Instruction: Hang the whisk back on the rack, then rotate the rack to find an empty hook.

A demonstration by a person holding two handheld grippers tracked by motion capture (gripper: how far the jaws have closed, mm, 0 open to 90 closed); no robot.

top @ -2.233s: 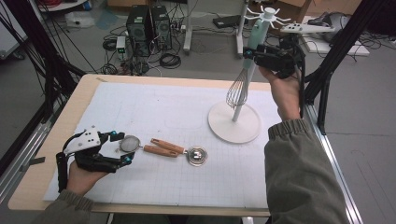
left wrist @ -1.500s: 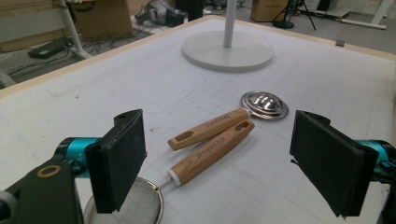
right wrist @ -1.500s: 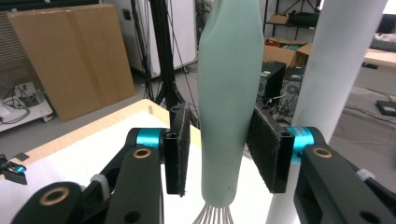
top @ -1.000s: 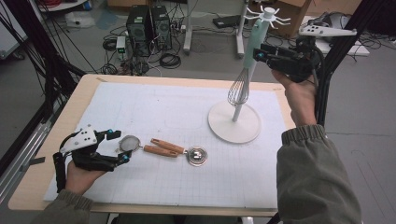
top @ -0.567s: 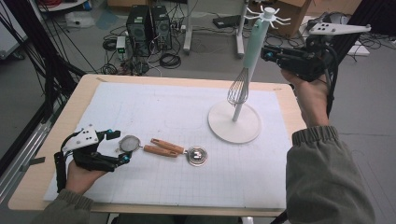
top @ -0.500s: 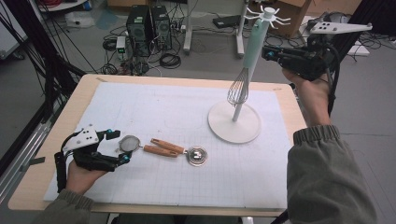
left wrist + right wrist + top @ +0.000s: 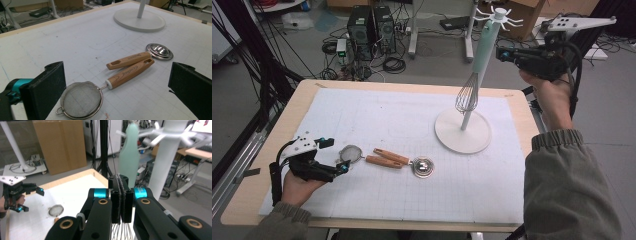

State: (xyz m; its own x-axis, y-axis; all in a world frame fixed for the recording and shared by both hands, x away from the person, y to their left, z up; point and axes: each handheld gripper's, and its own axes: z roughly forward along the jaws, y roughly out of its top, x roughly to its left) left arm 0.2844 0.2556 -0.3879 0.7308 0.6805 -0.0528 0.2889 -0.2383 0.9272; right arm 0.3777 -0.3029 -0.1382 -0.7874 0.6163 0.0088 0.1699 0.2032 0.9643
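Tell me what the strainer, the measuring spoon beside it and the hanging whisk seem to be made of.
Strainer: fine wire mesh in a metal rim, apparently steel; its handle shows pale wood grain with a white collar. Measuring spoon: shiny, mirror-like bowl, probably polished stainless steel, on a matching wood-look handle with printed lettering. Whisk: thin bright wire loops, likely steel; its pale mint handle looks matte, perhaps silicone or plastic.

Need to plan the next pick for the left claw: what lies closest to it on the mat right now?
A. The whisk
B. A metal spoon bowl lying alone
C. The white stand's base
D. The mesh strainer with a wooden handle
D: the mesh strainer lies on the mat just ahead of the left claw, between its open jaws, untouched.
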